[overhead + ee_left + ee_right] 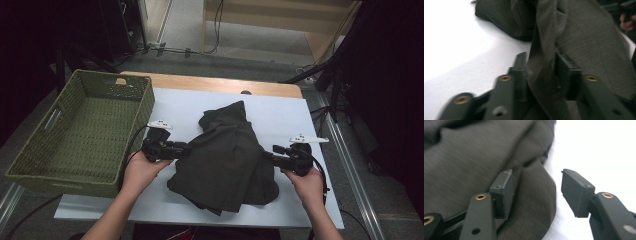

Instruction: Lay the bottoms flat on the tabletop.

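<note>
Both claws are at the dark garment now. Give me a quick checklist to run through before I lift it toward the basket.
1. Left claw has fabric between its jaws: ok, a fold of the dark grey cloth garment runs between them.
2. Right claw gripping: not ok, jaws stand open over the garment's edge.
3. Garment lying on the white table sheet: ok.
4. Green woven basket free to receive: ok, nothing visible inside.
5. Left grip firmness: cannot tell, view is blurred.

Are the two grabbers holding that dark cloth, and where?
The left gripper pinches a raised fold at the dark cloth's left edge. The right gripper is open over its right edge, holding nothing.
</note>
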A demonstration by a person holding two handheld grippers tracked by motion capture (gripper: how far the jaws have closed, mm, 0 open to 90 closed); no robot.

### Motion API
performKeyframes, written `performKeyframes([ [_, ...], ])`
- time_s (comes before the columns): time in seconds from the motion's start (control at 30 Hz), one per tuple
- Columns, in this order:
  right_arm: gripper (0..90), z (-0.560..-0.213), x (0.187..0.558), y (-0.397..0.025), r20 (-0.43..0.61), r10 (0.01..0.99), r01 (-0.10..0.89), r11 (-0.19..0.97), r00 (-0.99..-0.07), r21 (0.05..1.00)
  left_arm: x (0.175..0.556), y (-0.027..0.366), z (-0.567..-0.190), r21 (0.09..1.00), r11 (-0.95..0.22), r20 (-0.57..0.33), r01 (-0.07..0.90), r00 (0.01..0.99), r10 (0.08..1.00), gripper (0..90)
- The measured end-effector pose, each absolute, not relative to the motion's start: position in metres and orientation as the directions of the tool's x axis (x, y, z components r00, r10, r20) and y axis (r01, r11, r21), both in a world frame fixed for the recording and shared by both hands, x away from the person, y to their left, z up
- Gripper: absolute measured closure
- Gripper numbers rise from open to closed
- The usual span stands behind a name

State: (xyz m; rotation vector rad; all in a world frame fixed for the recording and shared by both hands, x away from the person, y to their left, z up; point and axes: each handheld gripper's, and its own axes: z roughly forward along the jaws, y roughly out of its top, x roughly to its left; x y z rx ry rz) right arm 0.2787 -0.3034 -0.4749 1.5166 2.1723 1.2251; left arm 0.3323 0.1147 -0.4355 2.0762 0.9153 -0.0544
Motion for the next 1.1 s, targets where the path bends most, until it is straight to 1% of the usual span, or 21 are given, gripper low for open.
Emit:
performKeyframes([
  [0.07, 39.3, -0.475, 0.28, -0.303, 0.252, 0.859, 0.663, 0.128, -0.446, 0.738, 0.333, 0.113, -0.432, 0.704, -0.373, -0.332, 0.604, 0.745, 0.579, 44.6],
  [0.1, 39.1, -0.475, 0.28, -0.303, 0.251, 0.858, 0.66, 0.128, -0.448, 0.74, 0.333, 0.111, -0.43, 0.718, -0.365, -0.325, 0.592, 0.75, 0.577, 41.9],
  [0.13, 39.1, -0.476, 0.282, -0.303, 0.252, 0.857, 0.659, 0.128, -0.45, 0.741, 0.335, 0.107, -0.428, 0.732, -0.358, -0.315, 0.58, 0.753, 0.577, 37.2],
  [0.17, 39.0, -0.477, 0.283, -0.302, 0.249, 0.858, 0.661, 0.133, -0.45, 0.738, 0.337, 0.102, -0.426, 0.728, -0.367, -0.314, 0.579, 0.758, 0.572, 32.7],
  [0.2, 38.5, -0.478, 0.285, -0.302, 0.245, 0.857, 0.659, 0.137, -0.453, 0.74, 0.339, 0.099, -0.425, 0.725, -0.38, -0.306, 0.575, 0.762, 0.571, 30.9],
  [0.27, 37.5, -0.481, 0.287, -0.3, 0.234, 0.86, 0.662, 0.149, -0.454, 0.735, 0.341, 0.087, -0.421, 0.727, -0.407, -0.274, 0.553, 0.777, 0.567, 30.2],
  [0.47, 35.7, -0.488, 0.288, -0.298, 0.239, 0.86, 0.673, 0.151, -0.45, 0.724, 0.346, 0.064, -0.421, 0.709, -0.468, -0.239, 0.527, 0.805, 0.543, 29.5],
  [0.5, 35.6, -0.489, 0.287, -0.298, 0.237, 0.86, 0.674, 0.155, -0.452, 0.722, 0.348, 0.059, -0.421, 0.709, -0.47, -0.231, 0.526, 0.803, 0.549, 26.6],
  [0.6, 35.0, -0.49, 0.284, -0.298, 0.241, 0.857, 0.672, 0.152, -0.455, 0.725, 0.354, 0.046, -0.422, 0.704, -0.484, -0.207, 0.52, 0.802, 0.56, 23.9],
  [0.63, 34.9, -0.49, 0.284, -0.297, 0.242, 0.858, 0.674, 0.152, -0.453, 0.723, 0.356, 0.043, -0.422, 0.701, -0.487, -0.211, 0.52, 0.804, 0.556, 22.0],
  [0.7, 34.7, -0.49, 0.283, -0.297, 0.233, 0.858, 0.668, 0.16, -0.458, 0.727, 0.361, 0.035, -0.423, 0.691, -0.489, -0.241, 0.532, 0.807, 0.539, 21.4],
  [0.77, 34.5, -0.49, 0.282, -0.296, 0.231, 0.858, 0.668, 0.161, -0.458, 0.727, 0.366, 0.026, -0.425, 0.675, -0.494, -0.263, 0.548, 0.804, 0.534, 12.4],
  [0.97, 31.2, -0.494, 0.276, -0.294, 0.222, 0.865, 0.664, 0.158, -0.451, 0.731, 0.378, 0.005, -0.431, 0.677, -0.521, -0.209, 0.52, 0.815, 0.541, 11.4],
  [1.1, 28.6, -0.496, 0.272, -0.293, 0.2, 0.872, 0.659, 0.171, -0.448, 0.732, 0.381, -0.003, -0.44, 0.674, -0.529, -0.191, 0.515, 0.814, 0.549, 10.7],
])
